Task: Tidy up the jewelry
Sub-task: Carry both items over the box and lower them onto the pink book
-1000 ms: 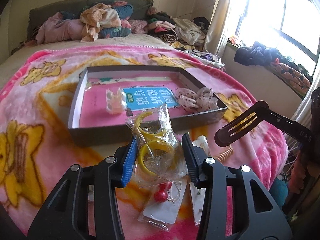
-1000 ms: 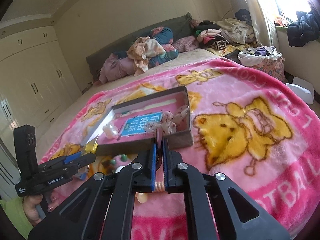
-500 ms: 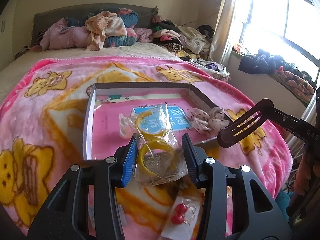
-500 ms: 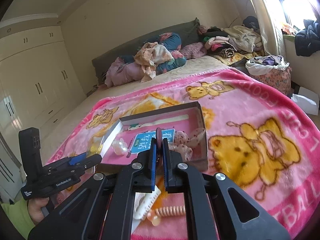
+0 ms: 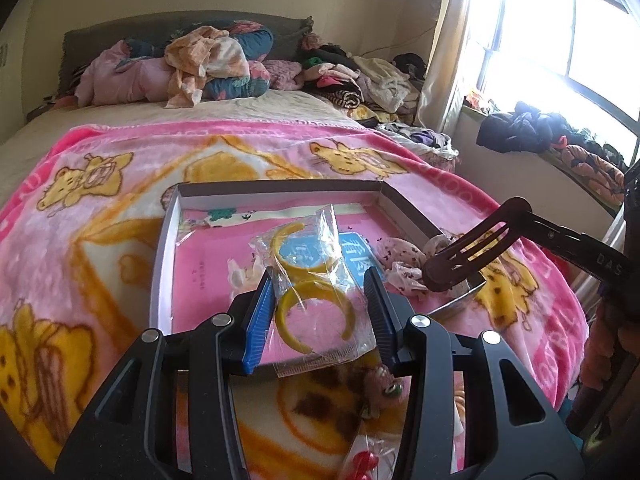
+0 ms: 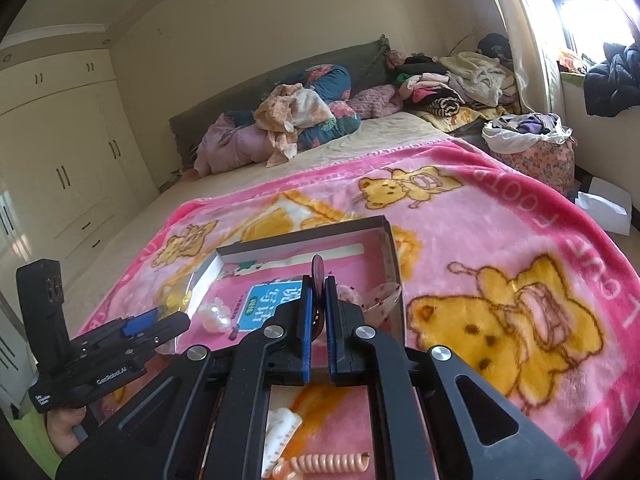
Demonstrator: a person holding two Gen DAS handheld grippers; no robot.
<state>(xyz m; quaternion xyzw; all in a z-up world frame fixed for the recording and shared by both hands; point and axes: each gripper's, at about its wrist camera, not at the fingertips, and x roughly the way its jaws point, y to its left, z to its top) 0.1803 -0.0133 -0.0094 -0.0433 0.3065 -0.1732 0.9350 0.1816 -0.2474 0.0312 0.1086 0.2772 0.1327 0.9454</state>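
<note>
A clear packet of yellow bangles [image 5: 316, 300] is clamped between the pads of the left gripper [image 5: 320, 312] and held above the near edge of the shallow box [image 5: 280, 188] on the pink blanket [image 5: 100, 240]. A dark brown hair clip [image 5: 464, 256] is pinched in the tightly closed right gripper [image 6: 318, 316], to the right over the box's near right corner. Inside the box a blue-labelled pink book [image 6: 264, 300] and a spotted scrunchie [image 5: 400, 256] are seen. A coiled hair tie [image 6: 332, 462] lies nearer on the blanket.

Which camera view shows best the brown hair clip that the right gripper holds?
The left wrist view. There the brown hair clip appears side-on, slots visible, above the box edge. In the right wrist view the right gripper is shut on it, so only its thin edge shows between the blue pads.
</note>
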